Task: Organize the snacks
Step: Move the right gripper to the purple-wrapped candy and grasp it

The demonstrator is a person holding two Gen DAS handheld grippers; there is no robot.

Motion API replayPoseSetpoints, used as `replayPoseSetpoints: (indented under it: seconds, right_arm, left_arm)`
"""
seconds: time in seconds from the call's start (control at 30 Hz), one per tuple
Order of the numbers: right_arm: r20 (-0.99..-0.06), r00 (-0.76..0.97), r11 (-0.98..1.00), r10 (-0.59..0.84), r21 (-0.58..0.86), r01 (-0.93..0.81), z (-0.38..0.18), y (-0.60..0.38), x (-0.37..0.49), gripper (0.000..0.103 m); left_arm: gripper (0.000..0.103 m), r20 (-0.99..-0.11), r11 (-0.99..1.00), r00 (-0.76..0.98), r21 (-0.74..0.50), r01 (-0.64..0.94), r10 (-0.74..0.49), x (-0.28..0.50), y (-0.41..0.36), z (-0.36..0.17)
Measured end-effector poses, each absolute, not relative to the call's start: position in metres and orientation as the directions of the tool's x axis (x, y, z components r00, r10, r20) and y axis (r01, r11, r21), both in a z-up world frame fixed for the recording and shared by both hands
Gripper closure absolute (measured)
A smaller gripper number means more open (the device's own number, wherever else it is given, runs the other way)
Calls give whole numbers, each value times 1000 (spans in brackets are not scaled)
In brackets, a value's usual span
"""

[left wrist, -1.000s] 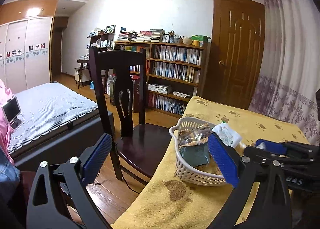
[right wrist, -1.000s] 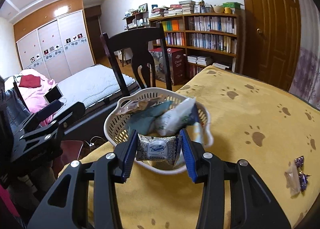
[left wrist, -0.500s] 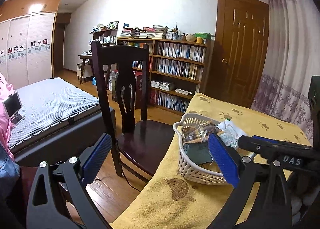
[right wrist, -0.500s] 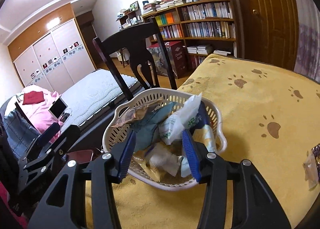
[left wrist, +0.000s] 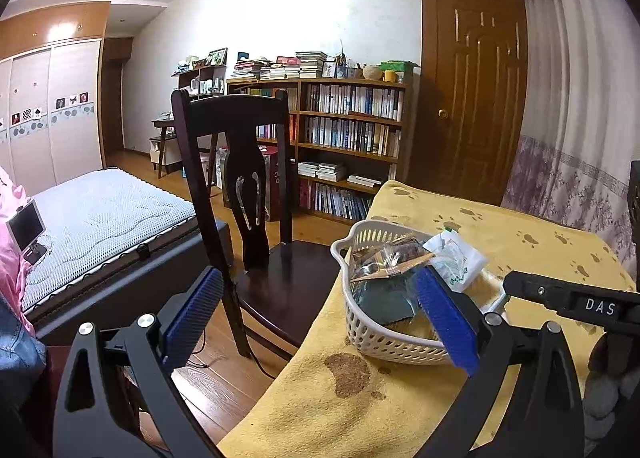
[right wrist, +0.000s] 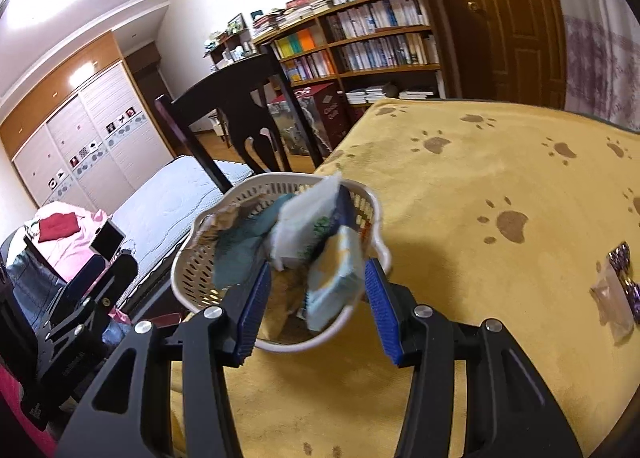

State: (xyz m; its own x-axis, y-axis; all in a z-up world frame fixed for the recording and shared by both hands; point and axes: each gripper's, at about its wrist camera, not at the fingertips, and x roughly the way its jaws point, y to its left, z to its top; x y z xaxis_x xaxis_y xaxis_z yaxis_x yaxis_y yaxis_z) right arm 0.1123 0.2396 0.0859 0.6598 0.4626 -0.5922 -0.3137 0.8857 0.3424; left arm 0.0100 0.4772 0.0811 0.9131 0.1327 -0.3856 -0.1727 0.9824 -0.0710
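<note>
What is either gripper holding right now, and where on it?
Nothing. The right gripper is open above the basket, its pads clear of the snacks, and the left gripper is open and empty.

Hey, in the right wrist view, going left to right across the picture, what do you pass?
Pink bedding → small screen on the bed → white basket of snacks → brown paw print on the yellow cloth → loose wrapped snacks near the right edge.
</note>
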Motion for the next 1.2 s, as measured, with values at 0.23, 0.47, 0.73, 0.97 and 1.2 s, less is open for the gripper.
replayPoseSetpoints:
  seconds: [0.23,0.47,0.73,0.97,1.2]
  right_arm:
    - [-598,675,897,433,355,-262,79,217,111,54]
    - [-614,705,923,355,351,-160,70,170,111,54]
    - [-623,744,940,240,340,-18,66,98,112,54]
    - [-656,744,954,125,285,90,60,42,130,54]
    - [-708,699,951,96,272,145,46,8,163,54]
  left_arm:
    - [4,-384,988,915,-39,-151,125,9,464,82]
    - [4,-387,993,916,-8,-117,105,9,448,82]
    - [4,-388,997,919,45,-64,77,7,427,83]
    - [4,-392,996,919,84,-8,40,6,405,81]
    - [4,-391,992,920,118,45,5,3,390,78]
